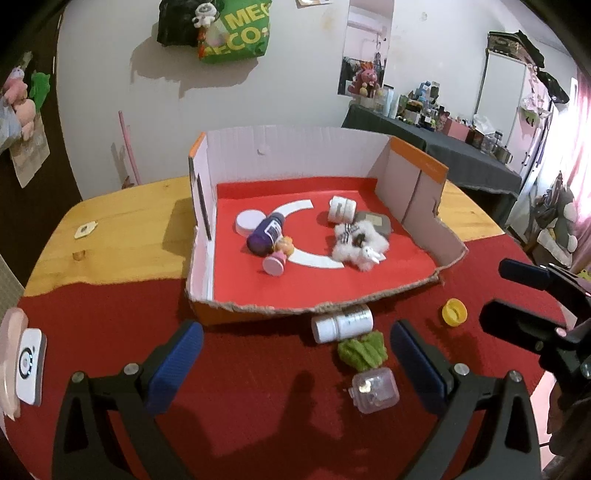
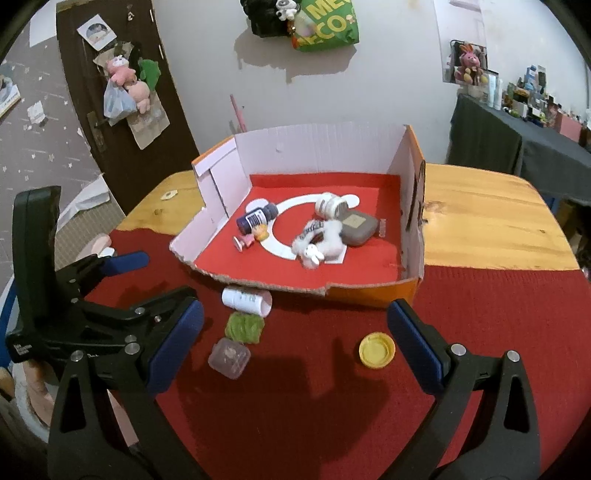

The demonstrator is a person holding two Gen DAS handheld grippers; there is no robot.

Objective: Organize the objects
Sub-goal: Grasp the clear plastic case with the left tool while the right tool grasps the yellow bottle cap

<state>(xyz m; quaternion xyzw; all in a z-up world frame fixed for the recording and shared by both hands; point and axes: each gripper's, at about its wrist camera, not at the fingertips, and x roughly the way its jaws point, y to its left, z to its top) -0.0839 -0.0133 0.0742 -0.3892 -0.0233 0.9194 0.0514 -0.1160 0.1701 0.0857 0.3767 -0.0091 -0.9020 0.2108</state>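
On the red cloth (image 1: 110, 321) that covers the near part of the wooden surface (image 1: 122, 218) stands a cut-down cardboard box (image 1: 295, 155) with orange outer sides and a red floor marked with a white ring. Inside it, toward the left wall, lie a dark purple bottle (image 1: 264, 236) with a white label whose print is too small to read, a white round lid (image 1: 248, 221) touching it, and a small pink-based figure (image 1: 277, 260). Toward the right wall lie a white jar (image 1: 341, 209) on its side, a grey case (image 1: 375, 223) and a fluffy white toy (image 1: 356, 245).

Just outside the box's torn front edge, a white bottle (image 1: 341, 323) lies on its side; its label cannot be read. A green fuzzy ball (image 1: 362, 350) touches it on the near side, with a clear plastic cube (image 1: 375, 391) just beside that. A yellow cap (image 2: 376, 349) sits open side up, apart from these, toward the cloth's right edge.

The left claw (image 1: 295, 363) is spread wide and holds nothing, hovering over the cloth with the green ball and cube just inside its right finger. The right claw (image 2: 295, 349) is also wide and empty, the yellow cap lying between its fingers.

On the wall behind hangs a green bag (image 2: 327, 24) with partly readable yellow letters "ME" and "ECO".
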